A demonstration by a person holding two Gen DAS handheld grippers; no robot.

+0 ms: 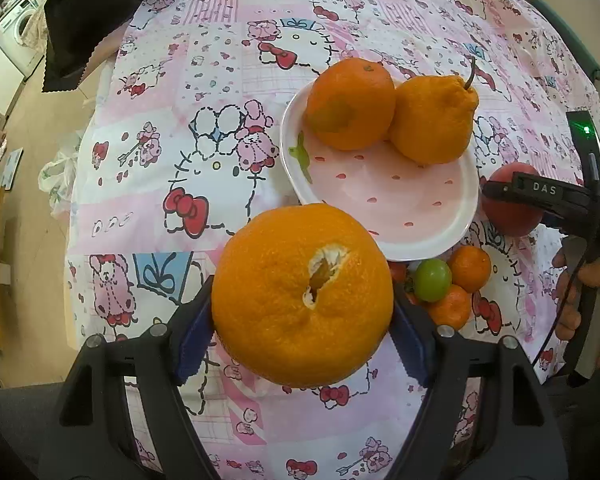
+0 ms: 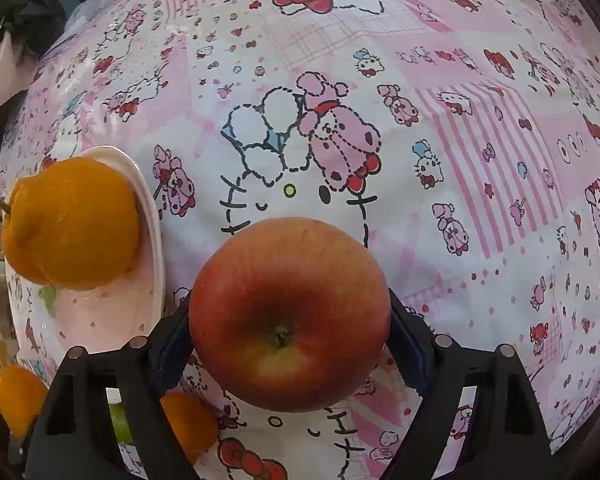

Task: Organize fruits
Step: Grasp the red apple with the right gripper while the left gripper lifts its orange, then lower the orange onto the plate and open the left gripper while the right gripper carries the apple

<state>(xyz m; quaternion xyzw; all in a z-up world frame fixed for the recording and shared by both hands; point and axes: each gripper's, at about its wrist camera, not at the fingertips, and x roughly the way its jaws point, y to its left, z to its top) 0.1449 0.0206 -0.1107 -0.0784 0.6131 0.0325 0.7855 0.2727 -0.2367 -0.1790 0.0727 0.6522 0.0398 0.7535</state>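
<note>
Pink cartoon tablecloth, orange clamped between left gripper jaws, apple between right gripper jaws

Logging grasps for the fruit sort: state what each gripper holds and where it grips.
Left gripper clamps the large orange across its sides. Right gripper clamps the red apple across its sides, its dimpled end facing the camera.

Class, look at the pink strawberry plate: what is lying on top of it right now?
Two oranges sit side by side at the far end of the plate; one has a stem. The near part is bare. Whatever lies beneath the fruit is covered.
</note>
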